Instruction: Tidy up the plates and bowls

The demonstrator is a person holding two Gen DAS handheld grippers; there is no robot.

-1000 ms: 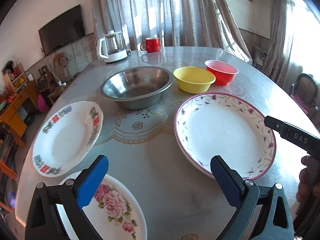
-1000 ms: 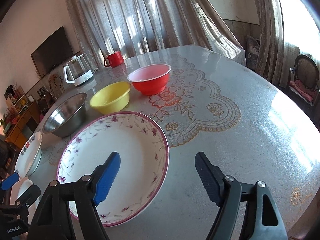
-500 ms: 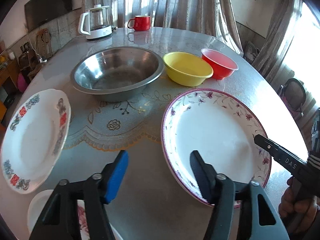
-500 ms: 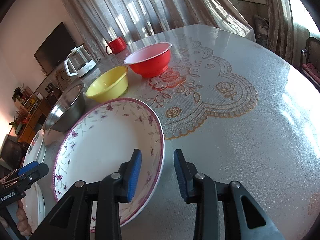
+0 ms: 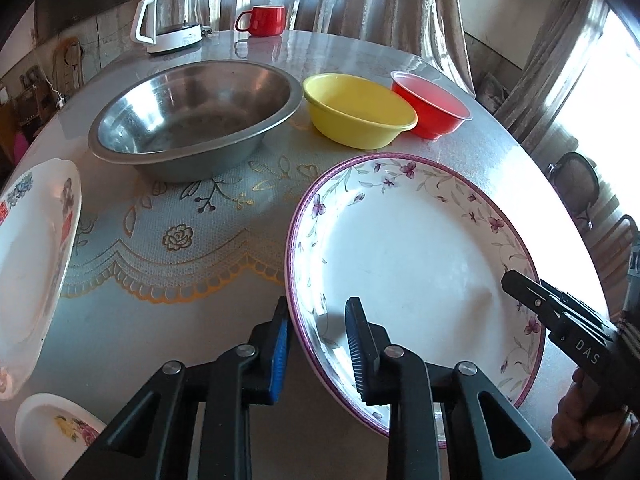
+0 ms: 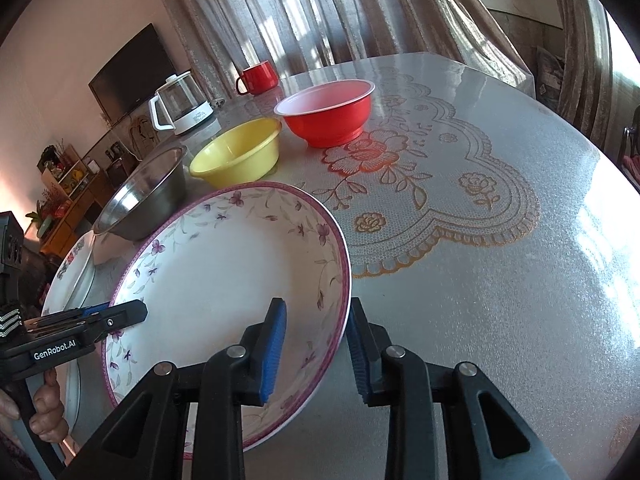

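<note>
Near the bench's point(image 5: 168, 320) front edge lies the large purple-flowered plate point(image 5: 412, 264), and both grippers have hold of its rim from opposite sides. On the plate's left rim, the left gripper point(image 5: 318, 354) straddles the purple border, one blue pad outside and under the rim, the other inside over the white well; its jaws are closing, and the outer pad touches the rim while a narrow gap shows at the inner one. On the plate's right rim, the right gripper point(image 6: 316, 354) has its jaws drawn together on the border, one pad inside the plate and one outside against the edge, so it is clamped on the plate. Each view shows the other gripper's black fingers reaching over the plate's far side, with a hand point(image 6: 46, 416) below.

Toward the bench's back edge, a row of three bowls stands behind the plate: the steel bowl point(image 5: 196, 116) at the left, the yellow bowl point(image 5: 356, 110) in the middle, the red bowl point(image 5: 432, 106) at the right, each just beside the next. Further back, a glass kettle point(image 5: 172, 16) and a red mug point(image 5: 264, 20) stand near the curtains. Along the bench's left edge lies a white plate with coloured motifs point(image 5: 32, 256), and at the front left corner a smaller rose-patterned plate point(image 5: 56, 432).
</note>
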